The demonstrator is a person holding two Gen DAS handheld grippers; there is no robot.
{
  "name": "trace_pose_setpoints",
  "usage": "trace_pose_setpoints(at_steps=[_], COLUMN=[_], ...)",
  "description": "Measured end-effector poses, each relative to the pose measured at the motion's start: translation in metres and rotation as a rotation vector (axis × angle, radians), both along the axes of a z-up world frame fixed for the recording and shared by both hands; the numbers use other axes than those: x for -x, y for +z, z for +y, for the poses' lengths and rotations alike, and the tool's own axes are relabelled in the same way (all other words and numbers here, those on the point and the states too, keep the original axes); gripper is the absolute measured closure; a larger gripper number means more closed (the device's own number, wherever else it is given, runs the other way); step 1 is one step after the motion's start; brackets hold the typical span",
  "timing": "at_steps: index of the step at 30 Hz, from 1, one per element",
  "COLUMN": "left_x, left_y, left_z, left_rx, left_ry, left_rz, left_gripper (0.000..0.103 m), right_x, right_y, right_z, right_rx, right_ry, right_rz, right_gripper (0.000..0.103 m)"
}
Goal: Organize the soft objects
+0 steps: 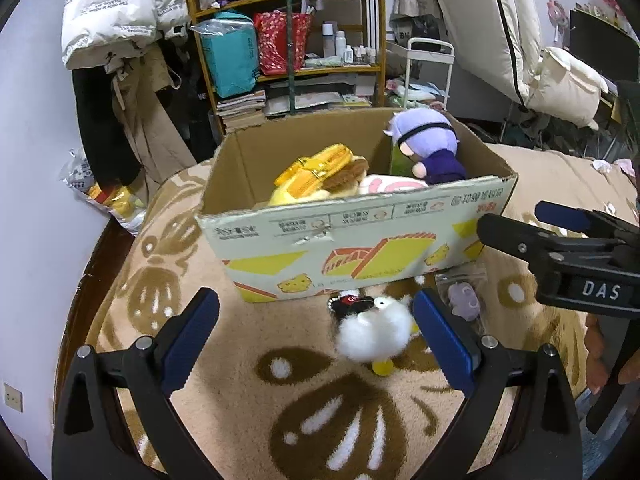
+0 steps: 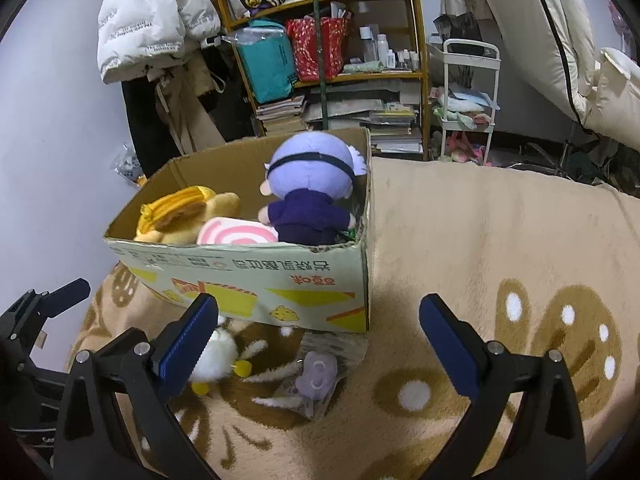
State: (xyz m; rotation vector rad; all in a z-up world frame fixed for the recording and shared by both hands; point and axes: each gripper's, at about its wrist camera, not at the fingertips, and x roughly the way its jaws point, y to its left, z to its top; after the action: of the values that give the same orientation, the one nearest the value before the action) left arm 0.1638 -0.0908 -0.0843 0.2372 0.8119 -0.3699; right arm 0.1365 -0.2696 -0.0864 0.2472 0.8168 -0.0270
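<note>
A cardboard box point(image 1: 360, 236) stands on a beige patterned blanket point(image 1: 248, 412). It holds a purple-haired doll point(image 1: 430, 148), a yellow plush point(image 1: 316, 180) and a pink-and-white swirl plush point(image 1: 390, 186). A white fluffy bird plush point(image 1: 374, 332) lies on the blanket in front of the box, just ahead of my open, empty left gripper point(image 1: 316, 338). A small purple plush in a clear bag point(image 1: 464, 298) lies to its right. My right gripper point(image 2: 318, 338) is open and empty above the bagged purple plush point(image 2: 316, 372). The box point(image 2: 256, 280), the doll point(image 2: 310, 196) and the bird plush point(image 2: 218, 356) also show in the right wrist view.
A wooden shelf point(image 1: 288, 40) full of bags, books and bottles stands behind the box. A white puffer jacket point(image 1: 116, 12) hangs at the left. A white cart point(image 2: 470, 100) stands at the back right. The right gripper's body point(image 1: 560, 256) shows at the right edge of the left wrist view.
</note>
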Motion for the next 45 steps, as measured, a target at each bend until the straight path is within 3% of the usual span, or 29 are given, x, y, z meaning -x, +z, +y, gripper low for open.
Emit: trace_pose_setpoints(at_steps=[18, 27, 33, 41, 45], left_x=[-0.007, -0.010, -0.013, -0.016, -0.014], left_y=[-0.037, -0.058, -0.074, -0.083, -0.083], left_z=[-0.017, -0.027, -0.029, -0.029, -0.025], left_rx=[0.006, -0.044, -0.071, -0.029, -0.009], left_ry=[-0.087, -0.093, -0.092, -0.118, -0.120], left_rz=[0.117, 0.126, 0.137, 0.157, 0.157], left_gripper=[0.006, 0.006, 0.008, 0.043, 0.053], right_x=[-0.020, -0.028, -0.032, -0.035, -0.033], right_y=[-0.033, -0.070, -0.086, -0.094, -0.095], right_z=[0.001, 0.005, 0.015, 0.020, 0.025], right_rx=[-0.011, -0.054, 0.027, 0.067, 0.084], right_ry=[0.010, 0.012, 0.015, 0.007, 0.014], right_rz=[0.108, 0.236, 0.296, 0.335, 0.348], right_gripper=[0.000, 0.000, 0.000, 0.014, 0.020])
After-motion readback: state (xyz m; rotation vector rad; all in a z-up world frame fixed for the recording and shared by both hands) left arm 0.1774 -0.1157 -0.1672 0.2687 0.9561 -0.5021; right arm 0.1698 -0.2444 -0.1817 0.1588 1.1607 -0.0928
